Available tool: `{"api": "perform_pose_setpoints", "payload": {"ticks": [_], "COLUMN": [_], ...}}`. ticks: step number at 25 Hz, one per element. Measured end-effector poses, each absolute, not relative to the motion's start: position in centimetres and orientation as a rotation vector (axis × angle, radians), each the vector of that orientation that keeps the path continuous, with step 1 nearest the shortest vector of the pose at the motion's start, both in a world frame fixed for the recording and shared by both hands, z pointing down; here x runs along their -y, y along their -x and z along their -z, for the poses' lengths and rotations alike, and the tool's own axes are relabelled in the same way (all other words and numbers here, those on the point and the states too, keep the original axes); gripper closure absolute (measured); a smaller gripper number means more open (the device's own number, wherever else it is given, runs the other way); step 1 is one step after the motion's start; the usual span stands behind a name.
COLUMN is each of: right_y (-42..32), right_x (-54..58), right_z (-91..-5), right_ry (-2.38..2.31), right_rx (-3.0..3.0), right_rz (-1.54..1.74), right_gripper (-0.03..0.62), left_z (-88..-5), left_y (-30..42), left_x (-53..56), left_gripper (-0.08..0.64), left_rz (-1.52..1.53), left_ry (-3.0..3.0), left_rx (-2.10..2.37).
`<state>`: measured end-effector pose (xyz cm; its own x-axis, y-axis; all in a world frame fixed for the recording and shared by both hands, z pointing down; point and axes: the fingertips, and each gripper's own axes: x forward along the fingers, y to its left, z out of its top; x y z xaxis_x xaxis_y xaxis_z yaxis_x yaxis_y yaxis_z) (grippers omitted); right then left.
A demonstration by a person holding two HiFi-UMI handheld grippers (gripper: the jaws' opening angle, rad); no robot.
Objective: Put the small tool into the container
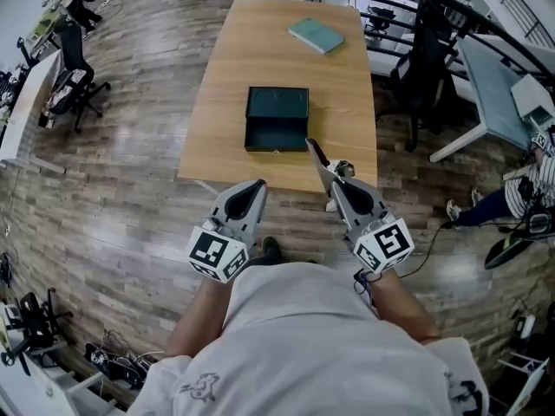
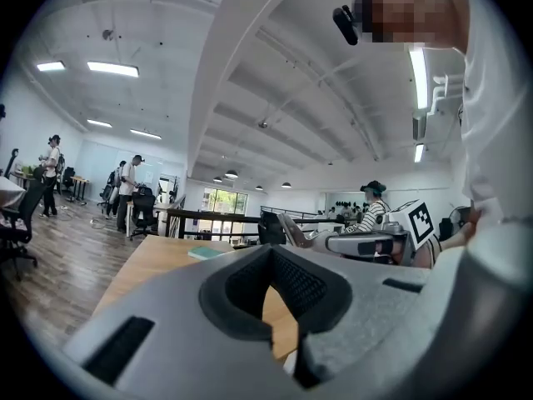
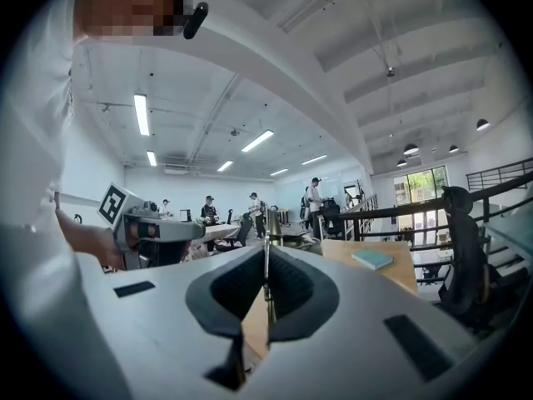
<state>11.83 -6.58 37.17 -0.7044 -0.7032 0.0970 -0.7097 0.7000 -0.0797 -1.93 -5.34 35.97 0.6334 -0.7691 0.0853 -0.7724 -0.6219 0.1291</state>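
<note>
An open dark green box [image 1: 277, 120] sits in the middle of the wooden table [image 1: 225, 76], its lid standing towards the far side. My right gripper [image 1: 335, 180] hovers over the table's near edge, right of the box, shut on a small slender tool [image 1: 316, 152] whose tip points at the box's near right corner. In the right gripper view the tool's thin metal shaft [image 3: 266, 261] stands between the closed jaws. My left gripper [image 1: 257, 189] is just off the table's front edge, shut and holding nothing; its closed jaws [image 2: 275, 261] frame only table wood.
A teal book [image 1: 316, 35] lies at the table's far right. Office chairs [image 1: 69, 68] stand on the left, a black chair [image 1: 425, 50] and a white desk [image 1: 494, 85] on the right. A seated person [image 1: 520, 185] is at far right.
</note>
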Motion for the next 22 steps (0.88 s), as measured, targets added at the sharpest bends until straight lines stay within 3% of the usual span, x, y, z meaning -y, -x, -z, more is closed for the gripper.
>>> {"api": "perform_pose_setpoints", "payload": {"ticks": [11, 22], "right_y": [-5.8, -4.5], "right_x": [11.9, 16.8], "right_z": [-36.1, -36.7], "right_ry": [-1.206, -1.151], "right_rx": [2.819, 2.822], "right_rz": [-0.111, -0.139], "right_gripper": [0.581, 0.581], "left_z": [-34.8, -35.6], "left_y": [7.0, 9.0], "left_x": [9.7, 13.2], "left_gripper": [0.554, 0.555], "left_rz": [-0.041, -0.07], "left_ry": [-2.765, -2.708], "left_rx": [1.196, 1.257]}}
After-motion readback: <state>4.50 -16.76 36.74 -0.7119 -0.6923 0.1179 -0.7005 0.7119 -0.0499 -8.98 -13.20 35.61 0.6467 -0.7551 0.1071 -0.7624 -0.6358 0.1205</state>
